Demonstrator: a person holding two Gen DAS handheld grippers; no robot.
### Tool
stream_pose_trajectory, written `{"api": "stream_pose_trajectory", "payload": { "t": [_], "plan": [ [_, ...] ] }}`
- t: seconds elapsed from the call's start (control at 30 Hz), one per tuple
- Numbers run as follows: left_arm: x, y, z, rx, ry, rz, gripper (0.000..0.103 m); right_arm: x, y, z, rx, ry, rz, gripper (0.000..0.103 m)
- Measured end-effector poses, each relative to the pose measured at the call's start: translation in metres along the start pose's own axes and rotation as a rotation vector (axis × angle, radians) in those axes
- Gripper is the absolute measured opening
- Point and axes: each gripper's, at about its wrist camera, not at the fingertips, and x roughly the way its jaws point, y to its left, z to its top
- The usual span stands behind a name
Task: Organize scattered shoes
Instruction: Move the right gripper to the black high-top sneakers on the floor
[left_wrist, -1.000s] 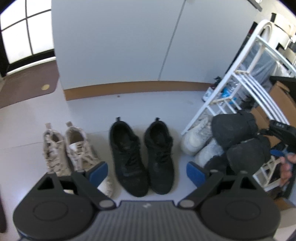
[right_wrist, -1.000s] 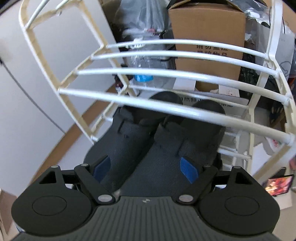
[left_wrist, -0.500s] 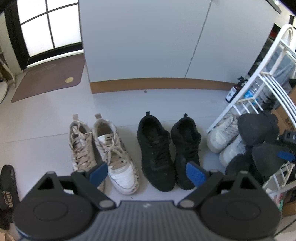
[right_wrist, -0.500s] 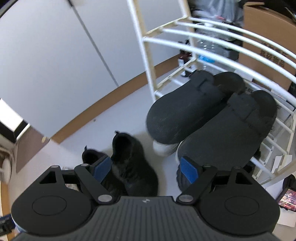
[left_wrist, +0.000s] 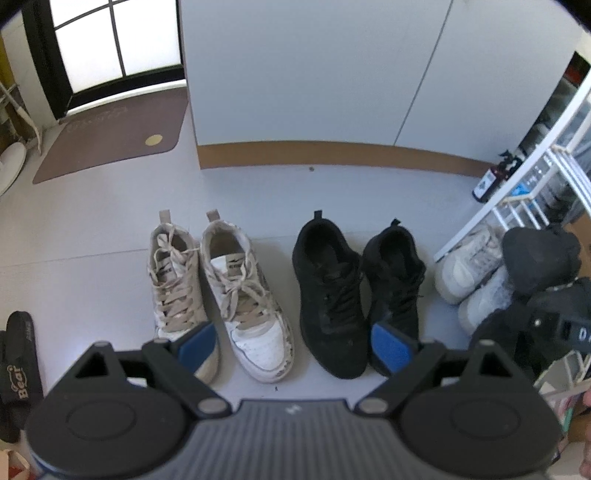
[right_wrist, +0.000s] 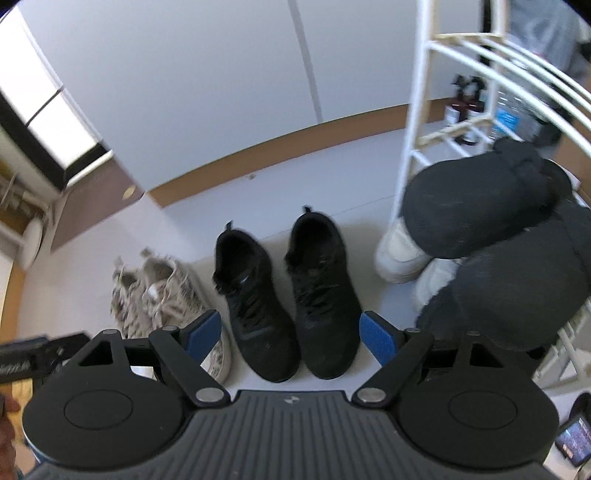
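Two pairs stand toes toward me on the pale floor: beige lace-up sneakers (left_wrist: 247, 295) (right_wrist: 162, 295) and, to their right, black sneakers (left_wrist: 328, 295) (right_wrist: 321, 295). My left gripper (left_wrist: 293, 343) hangs open above the gap between the two pairs, nothing between its blue pads. My right gripper (right_wrist: 290, 334) is open above the toes of the black pair, holding nothing. A pair of black slippers (right_wrist: 480, 206) (left_wrist: 535, 258) rests on the white rack (right_wrist: 413, 110), with white sneakers (left_wrist: 465, 266) (right_wrist: 399, 251) on the floor beneath them.
A white cabinet with a brown plinth (left_wrist: 332, 151) backs the row of shoes. A brown doormat (left_wrist: 110, 136) lies at the far left by a glass door. A black "Bear" slipper (left_wrist: 18, 369) lies at the left edge. Bottles (left_wrist: 487, 184) stand behind the rack.
My right gripper has drawn back from the black slippers on the rack and swung left over the black sneakers. My left gripper has shifted a little, bringing both floor pairs toward the middle.
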Motion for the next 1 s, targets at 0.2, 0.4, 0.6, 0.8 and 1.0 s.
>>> {"api": "stream_pose_trajectory", "payload": {
  "t": [0.2,0.4,0.6,0.8,1.0],
  "plan": [
    [0.027,0.001,0.003,0.007,0.032,0.022,0.093,0.031,0.012,0.007,-0.025,0.036,-0.007,0.086],
    [0.061,0.004,0.005,-0.003,0.047,0.048,0.093,0.082,0.014,0.011,-0.062,0.067,0.011,0.086],
    [0.102,0.008,0.003,0.004,0.01,0.062,0.093,0.127,0.013,0.018,-0.072,0.064,-0.006,0.086],
    [0.138,0.014,-0.005,-0.027,-0.037,0.075,0.093,0.173,0.016,0.035,-0.097,0.073,0.017,0.086],
    [0.166,0.017,-0.017,-0.024,-0.013,0.059,0.093,0.213,0.017,0.036,-0.108,0.069,-0.016,0.086]
  ]
}}
